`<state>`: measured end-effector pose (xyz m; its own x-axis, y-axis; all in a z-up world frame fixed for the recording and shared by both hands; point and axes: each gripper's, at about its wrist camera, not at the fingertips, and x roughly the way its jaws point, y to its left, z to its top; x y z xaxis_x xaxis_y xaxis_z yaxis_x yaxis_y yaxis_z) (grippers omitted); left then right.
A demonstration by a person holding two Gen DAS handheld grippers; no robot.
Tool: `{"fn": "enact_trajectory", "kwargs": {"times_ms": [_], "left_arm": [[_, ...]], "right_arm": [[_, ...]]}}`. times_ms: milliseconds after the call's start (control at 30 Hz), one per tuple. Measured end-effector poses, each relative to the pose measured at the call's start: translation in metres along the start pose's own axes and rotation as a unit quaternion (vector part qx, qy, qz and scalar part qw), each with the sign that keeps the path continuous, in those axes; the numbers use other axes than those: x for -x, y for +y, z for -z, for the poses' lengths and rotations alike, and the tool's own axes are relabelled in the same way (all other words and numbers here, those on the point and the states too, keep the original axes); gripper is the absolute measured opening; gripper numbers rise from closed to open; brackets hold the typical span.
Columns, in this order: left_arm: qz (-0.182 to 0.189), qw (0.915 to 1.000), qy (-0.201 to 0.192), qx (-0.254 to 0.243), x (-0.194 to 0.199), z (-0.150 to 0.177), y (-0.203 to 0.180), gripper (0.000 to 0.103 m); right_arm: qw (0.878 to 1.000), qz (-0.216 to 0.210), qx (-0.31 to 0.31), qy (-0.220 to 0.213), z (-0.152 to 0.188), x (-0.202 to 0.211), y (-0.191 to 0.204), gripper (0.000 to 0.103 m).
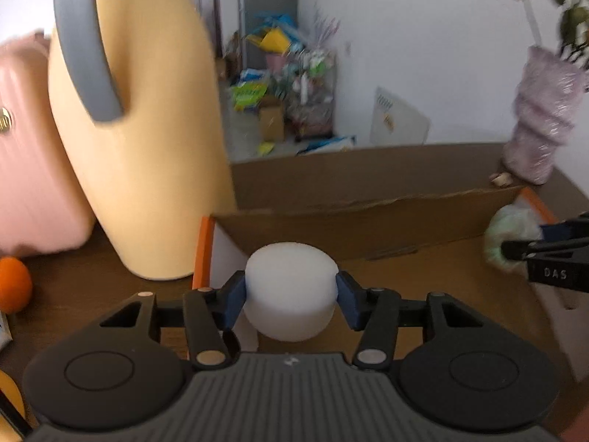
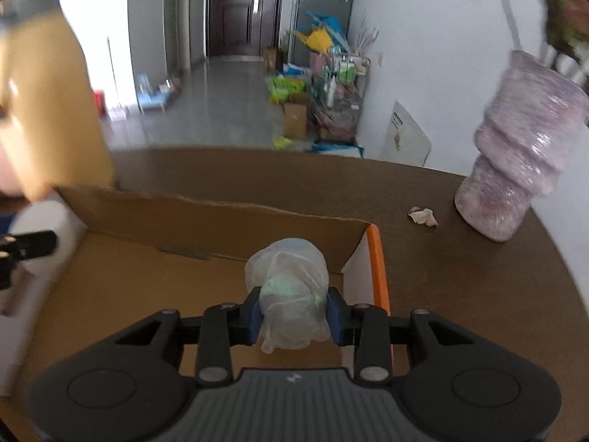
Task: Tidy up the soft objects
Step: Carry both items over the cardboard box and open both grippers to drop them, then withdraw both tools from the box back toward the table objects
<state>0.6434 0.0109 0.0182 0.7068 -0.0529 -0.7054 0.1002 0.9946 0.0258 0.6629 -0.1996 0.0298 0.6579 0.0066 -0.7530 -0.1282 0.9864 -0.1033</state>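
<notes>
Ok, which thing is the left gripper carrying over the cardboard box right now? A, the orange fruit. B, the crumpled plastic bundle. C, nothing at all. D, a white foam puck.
D: in the left wrist view the left gripper has its blue jaws pressed on both sides of the white foam puck above the cardboard box; the right gripper holds the crumpled plastic bundle.

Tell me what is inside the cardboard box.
The cardboard box shows only bare floor. Both hand-held grippers hang above it, holding a white foam puck and a plastic-wrapped bundle. The floor beneath them is hidden.

Lilac vase [image 2: 515, 154], perhaps an orange [image 1: 13, 284]
</notes>
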Motion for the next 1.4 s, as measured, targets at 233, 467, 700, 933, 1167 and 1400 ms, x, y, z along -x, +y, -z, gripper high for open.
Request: {"fn": "enact_trajectory", "kwargs": {"times_ms": [233,467,700,933,1167,1400], "left_arm": [[0.019,0.9998,-0.003,0.006,-0.003,-0.003,0.001,0.082],[0.021,0.9984,-0.048,0.022,0.072,-0.023,0.007,0.083],[-0.004,0.9901,-0.136,0.036,0.202,-0.019,0.018,0.091],[-0.017,0.9745,-0.219,0.044,0.289,0.061,0.007,0.095],[-0.029,0.9531,-0.299,0.036,0.361,0.181,-0.010,0.101],[0.016,0.9443,-0.327,0.034,0.416,0.306,-0.037,0.103]], "right_arm": [[0.999,0.003,0.042,0.004,0.001,-0.017,0.008,0.071],[0.999,-0.003,0.024,-0.026,-0.007,0.022,-0.002,0.076],[0.994,-0.009,0.009,-0.104,-0.010,0.149,-0.029,0.092],[0.981,-0.024,0.002,-0.195,0.059,0.246,-0.038,0.093],[0.960,-0.024,-0.014,-0.280,0.162,0.303,-0.036,0.092],[0.941,-0.060,-0.042,-0.331,0.309,0.348,-0.019,0.094]]}}
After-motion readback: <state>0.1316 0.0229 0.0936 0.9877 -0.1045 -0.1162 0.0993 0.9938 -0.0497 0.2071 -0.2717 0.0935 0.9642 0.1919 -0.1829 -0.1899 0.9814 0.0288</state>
